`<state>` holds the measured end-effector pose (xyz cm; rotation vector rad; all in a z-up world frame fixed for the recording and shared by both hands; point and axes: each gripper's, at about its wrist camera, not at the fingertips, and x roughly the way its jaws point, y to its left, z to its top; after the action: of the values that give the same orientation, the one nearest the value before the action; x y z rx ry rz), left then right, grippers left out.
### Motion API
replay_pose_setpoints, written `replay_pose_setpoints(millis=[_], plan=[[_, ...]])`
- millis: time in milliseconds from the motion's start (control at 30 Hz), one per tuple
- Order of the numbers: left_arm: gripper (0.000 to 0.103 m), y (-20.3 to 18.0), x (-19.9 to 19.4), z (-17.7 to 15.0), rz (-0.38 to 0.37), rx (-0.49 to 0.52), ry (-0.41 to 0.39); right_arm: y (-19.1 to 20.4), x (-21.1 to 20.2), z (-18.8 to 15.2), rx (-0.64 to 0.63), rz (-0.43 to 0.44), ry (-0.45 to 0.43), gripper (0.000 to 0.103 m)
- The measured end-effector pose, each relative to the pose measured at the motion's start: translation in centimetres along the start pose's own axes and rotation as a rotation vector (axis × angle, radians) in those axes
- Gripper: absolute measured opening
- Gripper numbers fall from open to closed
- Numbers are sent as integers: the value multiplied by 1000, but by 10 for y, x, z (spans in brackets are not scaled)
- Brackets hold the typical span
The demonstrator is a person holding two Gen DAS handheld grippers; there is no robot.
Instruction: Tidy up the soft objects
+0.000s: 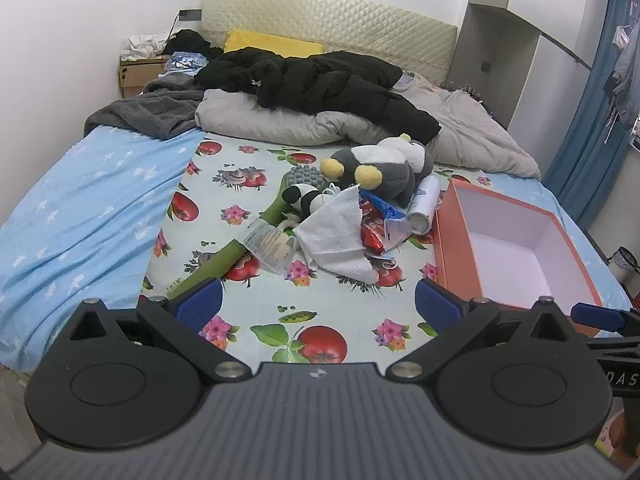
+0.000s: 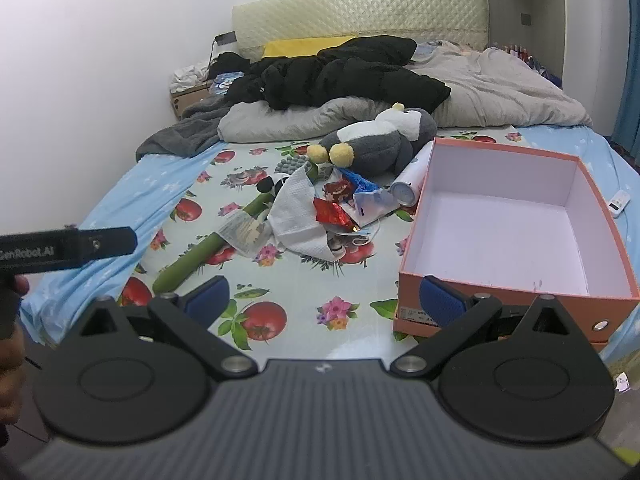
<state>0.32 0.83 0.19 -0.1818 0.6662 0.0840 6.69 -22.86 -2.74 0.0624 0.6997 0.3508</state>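
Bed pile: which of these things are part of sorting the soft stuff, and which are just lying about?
For the job:
- grey penguin plush
- small panda plush
- white cloth
- orange box, empty

Lying about:
- green massage stick
- white spray can
- red snack wrapper
- black jacket
- grey duvet

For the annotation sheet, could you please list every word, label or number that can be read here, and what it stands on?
"GenRobot.AI": on the left gripper, its first letter cut off by the picture's edge.
"DAS": on the right gripper, cut off at the edge.
Label on the orange box: too blurred to read.
Print on the red wrapper and the clear cup: unreadable.
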Motion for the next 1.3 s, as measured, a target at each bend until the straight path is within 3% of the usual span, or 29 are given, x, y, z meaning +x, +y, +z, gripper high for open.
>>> replay_pose_setpoints(millis=[1300], plan=[[103, -5, 8, -6, -1, 17, 21, 2, 10, -7, 26, 6, 43, 103]])
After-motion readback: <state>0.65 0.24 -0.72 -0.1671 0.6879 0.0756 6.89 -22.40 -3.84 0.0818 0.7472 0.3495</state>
